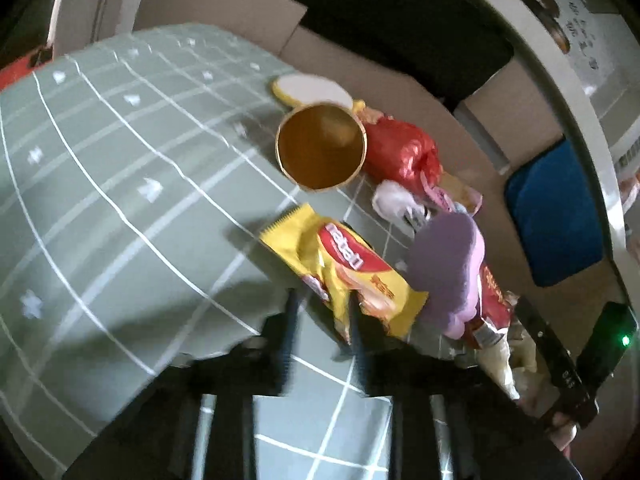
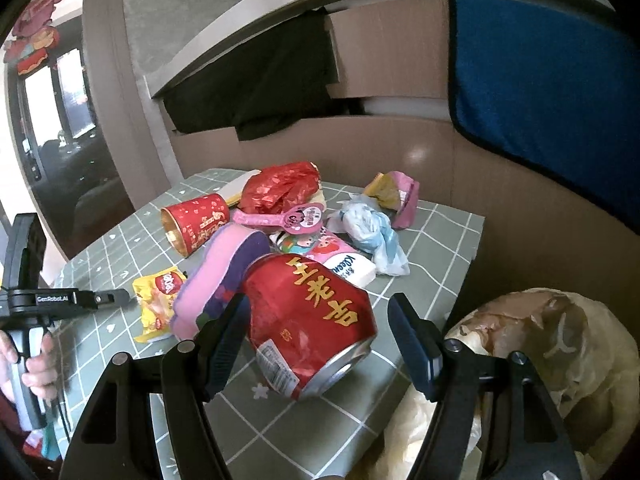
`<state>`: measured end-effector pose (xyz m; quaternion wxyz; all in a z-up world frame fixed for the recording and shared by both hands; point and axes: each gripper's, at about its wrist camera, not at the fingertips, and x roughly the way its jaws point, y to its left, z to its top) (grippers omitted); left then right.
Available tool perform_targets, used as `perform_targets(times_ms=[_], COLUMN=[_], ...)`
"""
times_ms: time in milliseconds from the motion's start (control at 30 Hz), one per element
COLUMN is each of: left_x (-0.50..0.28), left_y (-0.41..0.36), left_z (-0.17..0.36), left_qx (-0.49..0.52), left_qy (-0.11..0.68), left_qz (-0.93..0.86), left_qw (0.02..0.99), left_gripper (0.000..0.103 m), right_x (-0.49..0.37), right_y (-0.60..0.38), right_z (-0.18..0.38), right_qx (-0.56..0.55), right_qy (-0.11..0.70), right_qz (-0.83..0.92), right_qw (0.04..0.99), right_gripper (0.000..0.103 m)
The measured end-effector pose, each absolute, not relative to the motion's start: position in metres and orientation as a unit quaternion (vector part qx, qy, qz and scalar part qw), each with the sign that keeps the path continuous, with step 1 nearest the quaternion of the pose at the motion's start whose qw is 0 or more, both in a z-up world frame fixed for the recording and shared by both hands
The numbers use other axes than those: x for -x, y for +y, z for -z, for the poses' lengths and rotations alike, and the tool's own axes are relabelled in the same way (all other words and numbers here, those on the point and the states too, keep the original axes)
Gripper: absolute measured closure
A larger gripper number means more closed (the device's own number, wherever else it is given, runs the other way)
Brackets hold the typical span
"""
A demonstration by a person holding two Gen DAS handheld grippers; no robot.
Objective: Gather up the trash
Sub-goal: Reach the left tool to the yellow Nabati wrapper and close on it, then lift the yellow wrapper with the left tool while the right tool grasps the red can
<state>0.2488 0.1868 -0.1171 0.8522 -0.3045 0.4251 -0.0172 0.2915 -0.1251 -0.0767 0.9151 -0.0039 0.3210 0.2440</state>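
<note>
A dented red can is seen lying near the worktop's front edge, between the right gripper's wide-open fingers, unpressed. A pink sponge crowds it. Only the left wrist view shows the left gripper half open around the yellow wrapper's corner.

Can lies between my right gripper fingers; sponge left of it, tissue pack behind, cup farther back-left.
</note>
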Motion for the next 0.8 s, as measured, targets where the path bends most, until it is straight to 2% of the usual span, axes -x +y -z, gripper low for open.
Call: perform_targets(times_ms=[267,300,333,367,633,800], left_x=[-0.281,-0.286,-0.289,-0.29,-0.24,-0.226], left_y=[0.165,0.161,0.158,0.158,0.183,0.191], left_z=[0.121,0.12,0.119,0.119,0.074,0.067], left_qx=[0.314,0.297,0.282,0.277,0.233,0.239], left_qy=[0.413,0.415,0.417,0.416,0.347,0.35], left_qz=[-0.042,-0.051,-0.059,-0.059,-0.047,-0.027], left_qw=[0.854,0.859,0.862,0.864,0.907,0.905], left_gripper=[0.065,0.07,0.086,0.09,0.091,0.091], right_x=[-0.286,-0.287,-0.288,-0.288,-0.303,-0.334], right_y=[-0.139,-0.141,-0.141,-0.141,-0.128,-0.124], right_z=[0.077,0.077,0.077,0.076,0.071,0.086], right_qx=[0.007,0.006,0.005,0.004,0.027,-0.005], right_qy=[0.31,0.31,0.31,0.31,0.317,0.358], right_qz=[-0.21,-0.209,-0.21,-0.215,-0.271,-0.29], right_qw=[0.927,0.928,0.927,0.926,0.909,0.888], right_gripper=[0.034,0.034,0.034,0.034,0.034,0.034])
